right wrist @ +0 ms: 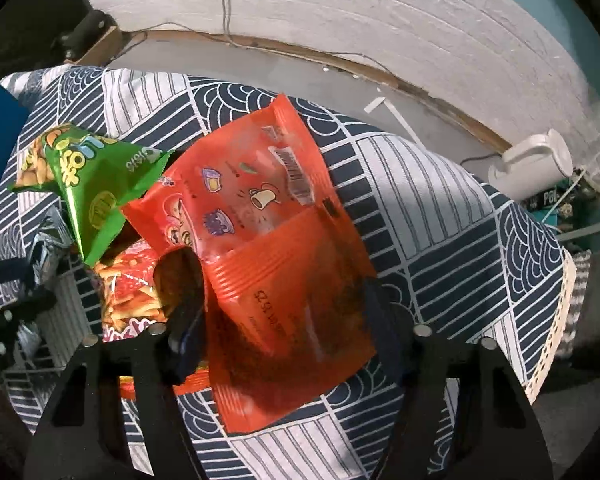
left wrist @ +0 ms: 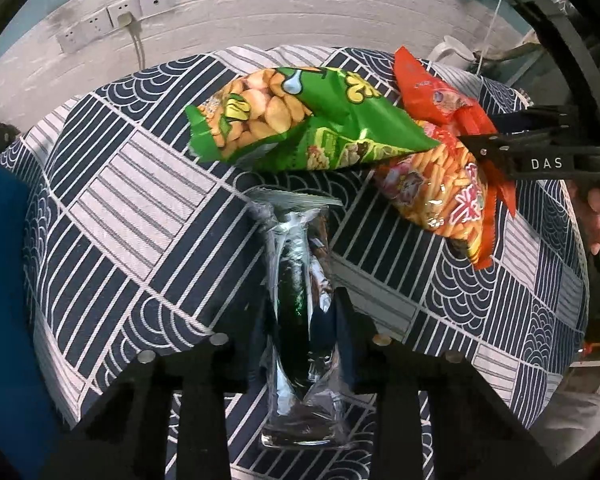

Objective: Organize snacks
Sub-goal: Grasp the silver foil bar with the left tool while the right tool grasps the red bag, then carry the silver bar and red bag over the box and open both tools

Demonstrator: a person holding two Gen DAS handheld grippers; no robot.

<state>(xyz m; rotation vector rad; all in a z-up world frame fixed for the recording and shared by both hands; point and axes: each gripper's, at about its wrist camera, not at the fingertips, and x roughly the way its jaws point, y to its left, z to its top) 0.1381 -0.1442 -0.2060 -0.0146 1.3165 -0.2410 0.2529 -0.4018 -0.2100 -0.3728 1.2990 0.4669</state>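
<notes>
Left wrist view: left tool clamped on the clear snack bag, long axis running straight ahead, near the tabletop's front edge. Right wrist view: right tool straddles the orange packet, grip uncertain, mid-tabletop.

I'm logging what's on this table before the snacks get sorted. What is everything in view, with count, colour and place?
Silver packet: 1, shiny silver and dark green, near edge of the cloth, pinched between the left gripper's fingers.
Green snack bag: 1, green with yellow print, middle of the table, overlapping the orange bags.
Orange snack bags: 2, one plain orange on top, one printed with sticks beneath.
Tablecloth: 1, navy and white pattern.
Wall sockets: 1 row, white, on the wall, one with a plug and cable.
White jug: 1, beyond the table's far right.
Left gripper: black, shut on the silver packet.
Right gripper: black, fingers either side of the top orange bag.
Hand: 1, holding the right gripper.
</notes>
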